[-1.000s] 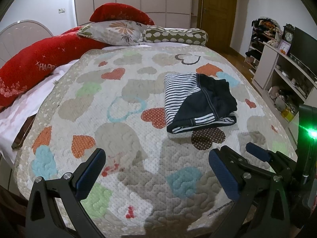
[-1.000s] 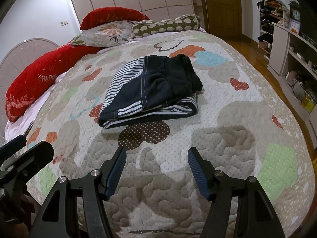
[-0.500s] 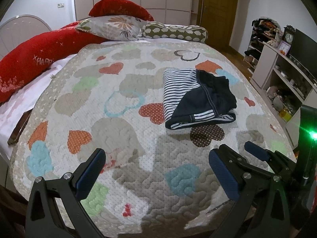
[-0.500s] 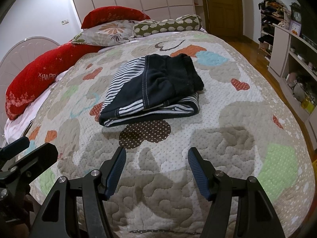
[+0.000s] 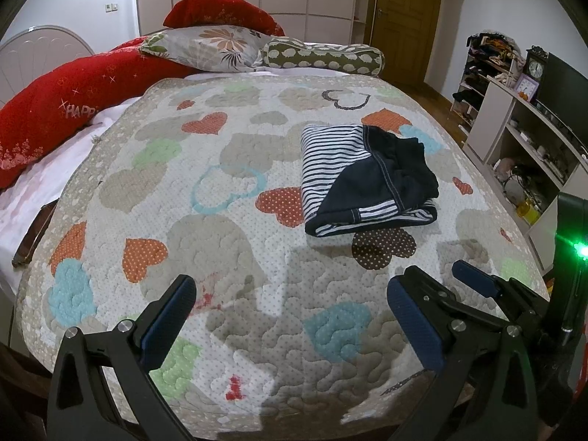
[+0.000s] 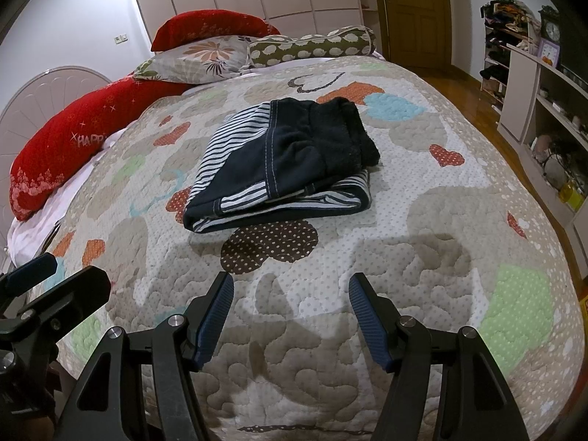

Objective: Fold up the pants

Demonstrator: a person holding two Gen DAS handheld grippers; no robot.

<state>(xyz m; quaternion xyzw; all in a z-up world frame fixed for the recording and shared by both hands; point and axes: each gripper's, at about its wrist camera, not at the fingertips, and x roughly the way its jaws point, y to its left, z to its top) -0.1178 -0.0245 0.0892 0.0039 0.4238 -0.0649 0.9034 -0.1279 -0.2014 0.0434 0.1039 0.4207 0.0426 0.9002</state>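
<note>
The pants (image 5: 364,180), navy with white-striped panels, lie folded in a compact bundle on the heart-patterned quilt (image 5: 228,250), right of the bed's middle. In the right wrist view the pants (image 6: 286,169) sit straight ahead, beyond my fingers. My left gripper (image 5: 290,316) is open and empty, hovering over the quilt near the foot of the bed, apart from the pants. My right gripper (image 6: 290,312) is open and empty, also short of the pants. The right gripper (image 5: 474,283) shows at the right of the left wrist view.
Red, floral and green dotted pillows (image 5: 220,44) line the headboard end. A long red bolster (image 5: 66,110) lies along the left side. Shelves with clutter and a clock (image 5: 533,121) stand right of the bed. A wooden door (image 5: 408,18) is at the back.
Both grippers have drifted slightly back and up from the bed; the view has shifted a little. The pants have not moved. Both grippers stay open.
</note>
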